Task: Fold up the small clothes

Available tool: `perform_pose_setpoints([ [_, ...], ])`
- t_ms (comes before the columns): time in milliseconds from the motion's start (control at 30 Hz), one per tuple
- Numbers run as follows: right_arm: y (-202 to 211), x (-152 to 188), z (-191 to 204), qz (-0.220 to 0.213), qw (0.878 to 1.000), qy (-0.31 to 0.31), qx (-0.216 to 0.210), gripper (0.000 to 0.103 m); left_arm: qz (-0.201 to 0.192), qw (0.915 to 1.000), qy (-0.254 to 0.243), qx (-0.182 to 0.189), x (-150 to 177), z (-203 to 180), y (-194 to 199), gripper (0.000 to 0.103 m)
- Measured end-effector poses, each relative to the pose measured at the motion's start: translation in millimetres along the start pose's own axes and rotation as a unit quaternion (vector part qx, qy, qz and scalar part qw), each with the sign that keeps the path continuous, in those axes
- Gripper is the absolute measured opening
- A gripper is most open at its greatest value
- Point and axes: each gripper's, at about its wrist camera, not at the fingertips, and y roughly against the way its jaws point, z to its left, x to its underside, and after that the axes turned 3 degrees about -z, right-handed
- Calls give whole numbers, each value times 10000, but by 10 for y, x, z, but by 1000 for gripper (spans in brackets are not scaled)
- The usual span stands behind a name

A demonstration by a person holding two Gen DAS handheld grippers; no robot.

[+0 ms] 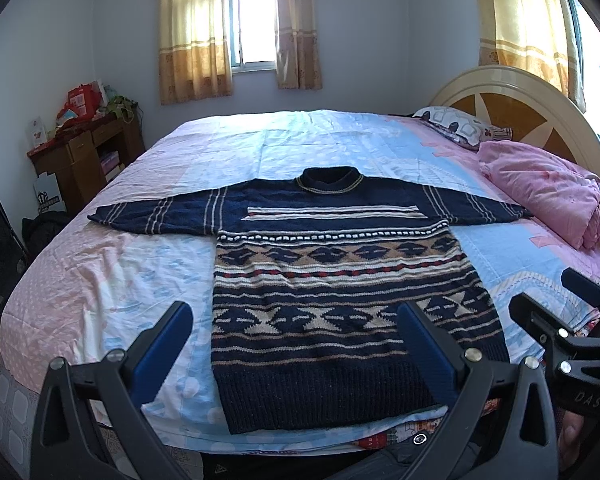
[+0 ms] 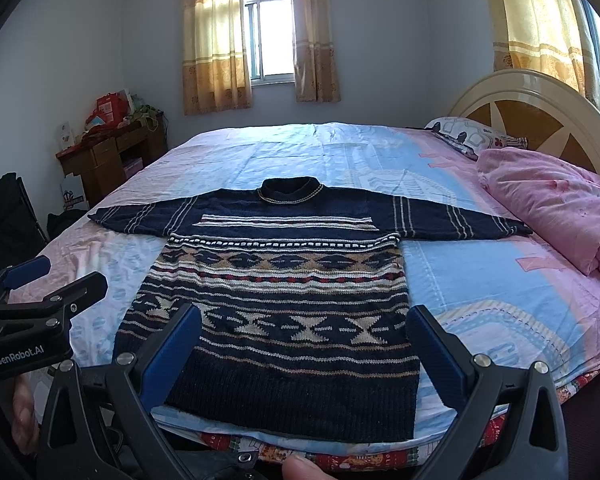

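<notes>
A navy knitted sweater (image 1: 332,280) with beige, white and red patterned bands lies flat on the bed, both sleeves spread out sideways, collar at the far end, hem at the near edge. It also shows in the right wrist view (image 2: 276,292). My left gripper (image 1: 296,312) is open and empty, held above the hem. My right gripper (image 2: 304,316) is open and empty, also above the hem. The right gripper shows at the right of the left wrist view (image 1: 556,300); the left gripper shows at the left of the right wrist view (image 2: 56,280).
The bed (image 1: 140,264) has a pink and blue sheet. A folded pink quilt (image 1: 548,192) and a patterned pillow (image 1: 460,124) lie by the headboard (image 1: 512,96) on the right. A wooden desk (image 1: 84,152) with clutter stands at the left wall.
</notes>
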Motion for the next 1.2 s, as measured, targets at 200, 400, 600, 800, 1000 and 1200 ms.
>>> perform_pose_setpoints([
  [200,-28,21,30,55,10000,7,-19,102,57,10000,29,-3,56,18,-56,103],
  [400,-59,23,3,97,9999,-6,-59,102,84,10000,46,-15,76,40,-91,103],
  [600,-113,47,-13,145,9998,-15,-110,102,154,9998,96,-47,76,86,-199,103],
  [800,-365,54,-130,272,9995,-5,155,102,352,9993,3,-111,84,105,-465,103],
  [1000,-744,71,-397,524,9974,17,492,102,481,9981,-267,-282,36,80,-809,103],
  [1200,-1185,86,-682,791,9937,96,791,102,637,9962,-470,-354,-49,62,-1213,103],
])
